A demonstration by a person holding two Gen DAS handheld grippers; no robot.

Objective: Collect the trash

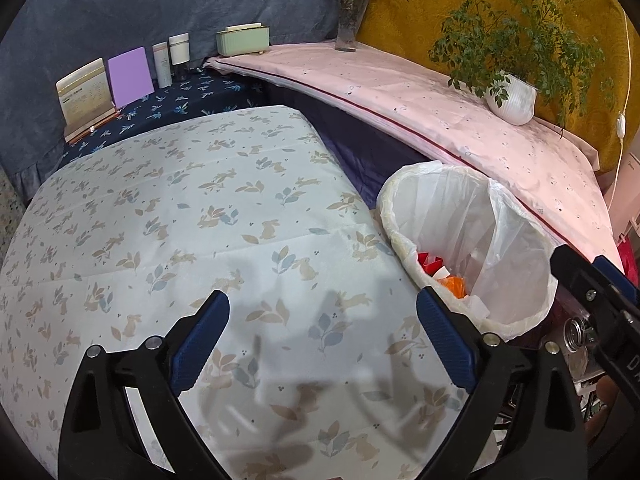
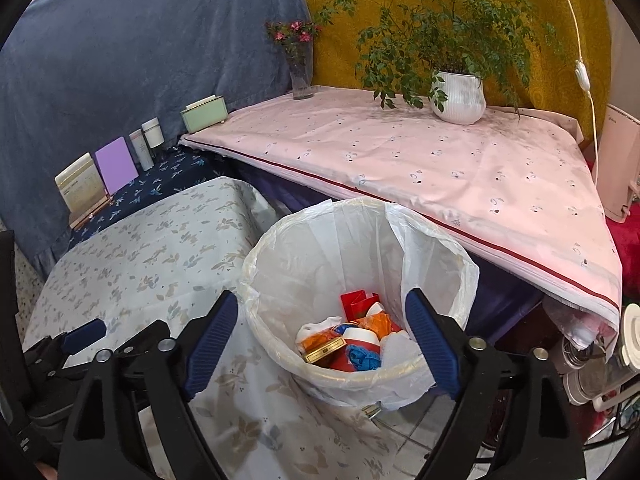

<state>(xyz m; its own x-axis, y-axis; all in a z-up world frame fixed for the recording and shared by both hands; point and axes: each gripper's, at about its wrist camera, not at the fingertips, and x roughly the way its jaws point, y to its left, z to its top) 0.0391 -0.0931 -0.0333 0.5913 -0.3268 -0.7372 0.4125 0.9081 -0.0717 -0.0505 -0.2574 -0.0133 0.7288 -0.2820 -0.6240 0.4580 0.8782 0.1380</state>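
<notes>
A waste bin lined with a white plastic bag stands beside the rabbit-print table. Several pieces of trash lie at its bottom: red, orange, blue and white scraps. My right gripper is open and empty, held above the bin's mouth. My left gripper is open and empty above the rabbit-print table, with the bin to its right. The right gripper shows at the left wrist view's right edge. The left gripper shows at the right wrist view's lower left.
A pink-covered table behind the bin carries a potted plant and a flower vase. A dark blue shelf holds a green box, bottles, a purple card and a calendar. Clutter lies right of the bin.
</notes>
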